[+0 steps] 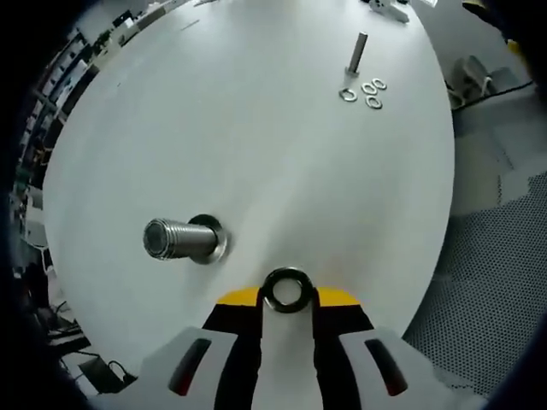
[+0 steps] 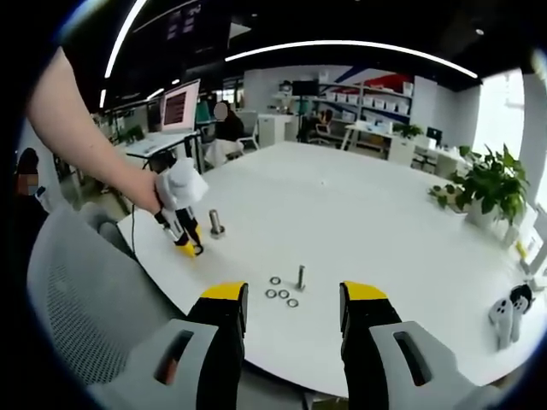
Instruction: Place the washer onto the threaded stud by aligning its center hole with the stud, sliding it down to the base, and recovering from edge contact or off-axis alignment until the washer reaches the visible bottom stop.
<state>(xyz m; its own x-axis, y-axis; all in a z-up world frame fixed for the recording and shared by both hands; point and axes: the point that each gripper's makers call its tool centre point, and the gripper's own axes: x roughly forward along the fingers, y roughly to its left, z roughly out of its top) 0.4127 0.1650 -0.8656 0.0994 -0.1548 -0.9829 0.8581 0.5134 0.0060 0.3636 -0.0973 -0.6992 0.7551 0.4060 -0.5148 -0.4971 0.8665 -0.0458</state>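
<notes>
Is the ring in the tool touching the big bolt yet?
Apart. In the left gripper view, bare white table shows between the washer held in the left tool and the stud.

Occlusion notes, all referenced to the big threaded stud (image 1: pixel 178 239):

- Left gripper view: stud's base flange is partly hidden behind its own shaft. Washer (image 1: pixel 287 289), just beside the stud, sits between the yellow-tipped jaws; its lower rim is covered by them.
- Loose washers (image 1: pixel 366 91) and small stud (image 1: pixel 355 55) far from the big stud: too small to make out thread or count reliably.
- Right gripper view: left gripper (image 2: pixel 188 243) next to the stud; held washer too small to see. Person's arm (image 2: pixel 81 128) is cut off at the picture's edge.
</notes>
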